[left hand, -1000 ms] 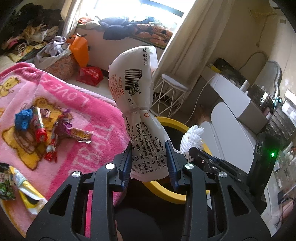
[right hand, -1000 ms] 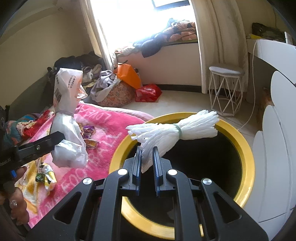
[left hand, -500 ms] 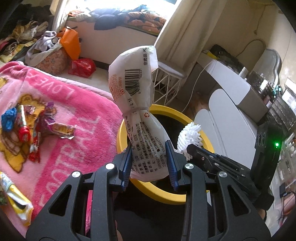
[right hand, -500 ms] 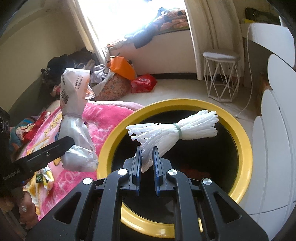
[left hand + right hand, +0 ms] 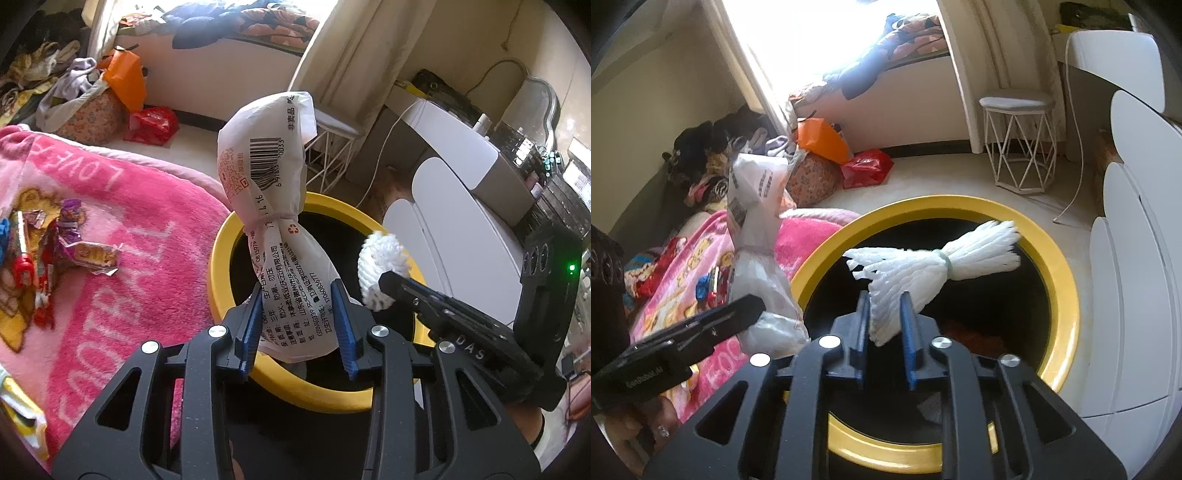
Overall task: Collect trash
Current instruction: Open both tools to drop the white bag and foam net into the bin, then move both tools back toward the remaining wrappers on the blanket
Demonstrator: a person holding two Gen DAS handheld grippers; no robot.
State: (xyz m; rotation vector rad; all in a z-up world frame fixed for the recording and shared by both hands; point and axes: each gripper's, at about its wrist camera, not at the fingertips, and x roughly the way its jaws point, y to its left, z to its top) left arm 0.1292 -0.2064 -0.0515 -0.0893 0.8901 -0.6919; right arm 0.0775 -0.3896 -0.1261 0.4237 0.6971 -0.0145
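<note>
A round bin with a yellow rim and a dark inside stands beside the bed. My left gripper is shut on the lower end of a white printed plastic packet, which stands upright over the bin's near-left rim. In the right wrist view the same packet hangs left of the yellow rim. My right gripper is over the bin's mouth and its jaws are opening. A white foam net bundle still sits between the pads, touching them. From the left wrist view the foam shows end on.
A pink blanket carries several loose candy wrappers. A white wire stool and white cabinet fronts stand behind and right of the bin. A red bag and piled clothes lie on the floor by the window.
The left gripper has carried the packet from beside the blanket to above the bin's rim. The right gripper's jaws have spread wider around the foam net, which keeps its place.
</note>
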